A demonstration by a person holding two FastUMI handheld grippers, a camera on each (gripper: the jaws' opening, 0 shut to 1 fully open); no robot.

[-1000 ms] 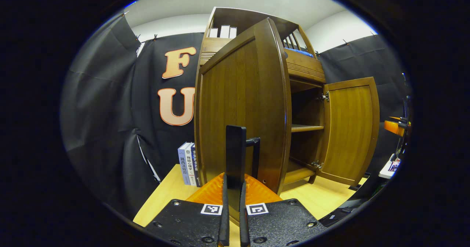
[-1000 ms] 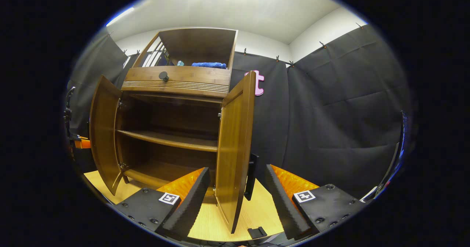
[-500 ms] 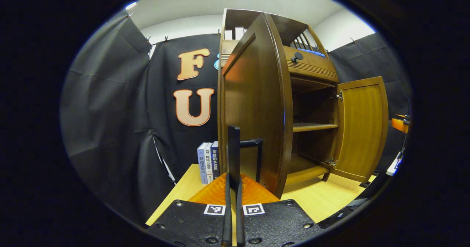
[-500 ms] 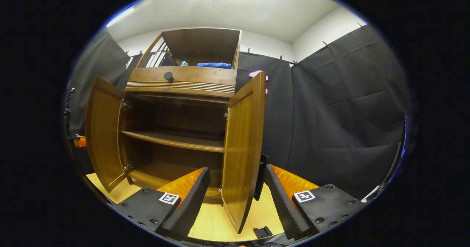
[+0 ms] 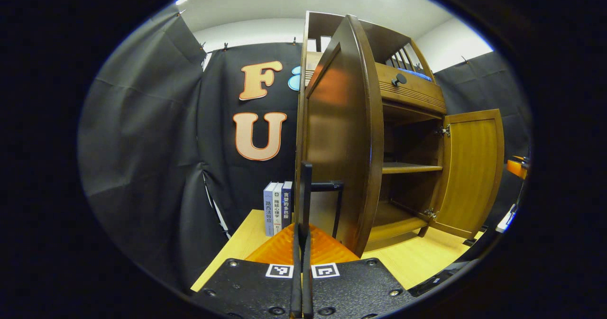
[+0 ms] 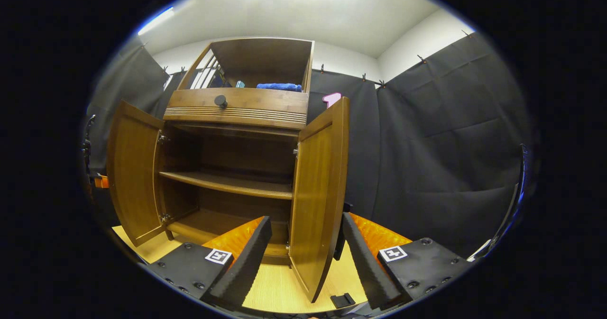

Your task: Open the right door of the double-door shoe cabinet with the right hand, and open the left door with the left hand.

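The wooden shoe cabinet (image 6: 237, 105) stands with both doors swung out. In the left gripper view the left door (image 5: 336, 134) is nearly edge-on. My left gripper (image 5: 305, 172) is shut on its black handle (image 5: 327, 185). The right door (image 5: 472, 167) stands wide open beyond it. In the right gripper view the right door (image 6: 317, 191) points its edge at me, between the fingers of my open right gripper (image 6: 306, 222). Neither finger presses on it. Its black handle (image 6: 339, 233) sits just beside the right finger (image 6: 360, 252). The left door (image 6: 130, 177) shows at the far left.
The cabinet rests on a light wooden table (image 5: 237, 248). Three books (image 5: 277, 207) stand left of it against the black cloth. A drawer knob (image 6: 220, 101) and a blue cloth (image 6: 280, 86) sit above the doors. A small black piece (image 6: 342, 300) lies near the table's front edge.
The left door has swung further open with my left gripper shut on its handle. The right door has turned a little further out; my right gripper stays open around its edge.
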